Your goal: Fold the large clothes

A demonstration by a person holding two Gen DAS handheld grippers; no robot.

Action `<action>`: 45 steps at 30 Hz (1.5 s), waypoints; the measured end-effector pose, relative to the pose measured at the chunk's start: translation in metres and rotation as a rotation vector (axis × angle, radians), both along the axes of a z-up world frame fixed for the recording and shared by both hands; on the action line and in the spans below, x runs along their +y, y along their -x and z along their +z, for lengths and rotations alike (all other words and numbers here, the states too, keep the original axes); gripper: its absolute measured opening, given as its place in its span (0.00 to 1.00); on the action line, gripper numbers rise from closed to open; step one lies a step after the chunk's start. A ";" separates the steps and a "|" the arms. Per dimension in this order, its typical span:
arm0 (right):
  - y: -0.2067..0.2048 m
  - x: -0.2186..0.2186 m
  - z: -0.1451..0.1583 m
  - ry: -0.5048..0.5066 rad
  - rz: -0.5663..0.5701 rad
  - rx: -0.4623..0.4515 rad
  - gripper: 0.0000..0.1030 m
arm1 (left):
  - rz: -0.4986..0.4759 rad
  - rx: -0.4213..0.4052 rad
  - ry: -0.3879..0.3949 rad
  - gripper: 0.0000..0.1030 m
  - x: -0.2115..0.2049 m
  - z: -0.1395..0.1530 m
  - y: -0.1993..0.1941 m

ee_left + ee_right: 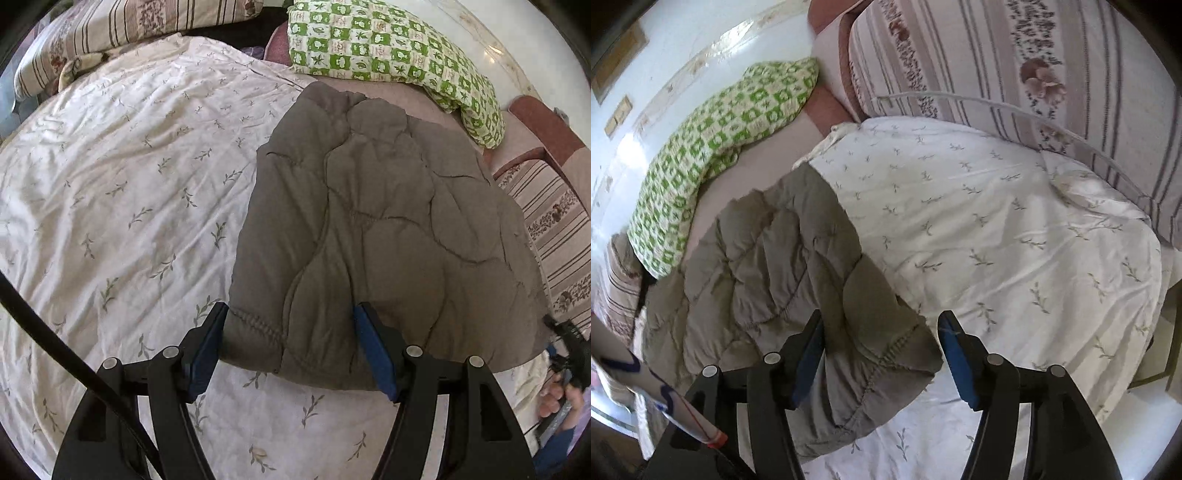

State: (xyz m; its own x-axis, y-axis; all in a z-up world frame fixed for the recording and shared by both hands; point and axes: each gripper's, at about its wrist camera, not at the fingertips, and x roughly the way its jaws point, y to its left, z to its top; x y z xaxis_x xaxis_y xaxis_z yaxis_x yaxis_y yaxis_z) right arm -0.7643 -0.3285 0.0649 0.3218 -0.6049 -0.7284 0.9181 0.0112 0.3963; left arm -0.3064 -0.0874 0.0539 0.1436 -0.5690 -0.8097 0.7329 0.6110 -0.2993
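A grey-brown quilted padded garment [388, 229] lies folded on a white leaf-print bedspread [122, 192]. My left gripper [291, 350] is open, its blue pads either side of the garment's near left corner with the stitched hem. In the right wrist view the same garment [768, 258] lies to the left, and my right gripper [881, 354] is open around its near corner with the hem. The other gripper and a hand [565, 373] show at the left wrist view's right edge.
A green-and-white checked pillow [388, 44] lies at the head of the bed. Striped floral bedding [1015, 62] is piled beyond the bedspread. A black cable [55, 343] crosses the left wrist view. A white wall [665, 48] stands behind.
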 end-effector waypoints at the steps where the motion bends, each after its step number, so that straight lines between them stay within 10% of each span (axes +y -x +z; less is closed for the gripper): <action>1: 0.003 0.002 0.003 0.011 -0.010 0.001 0.64 | 0.010 -0.025 0.003 0.66 0.003 0.004 0.001; 11: -0.010 0.038 0.053 0.296 0.018 0.041 0.64 | 0.144 -0.415 0.126 0.67 0.018 0.061 0.042; 22: -0.128 0.059 0.032 0.322 0.347 0.160 0.64 | -0.138 -0.456 0.095 0.69 -0.082 0.042 0.125; 30: -0.159 0.051 -0.007 0.206 0.380 0.263 0.68 | -0.121 -0.435 0.049 0.89 -0.101 0.005 0.114; 45: -0.166 0.040 -0.015 0.179 0.353 0.288 0.85 | -0.097 -0.460 0.062 0.94 -0.103 0.000 0.114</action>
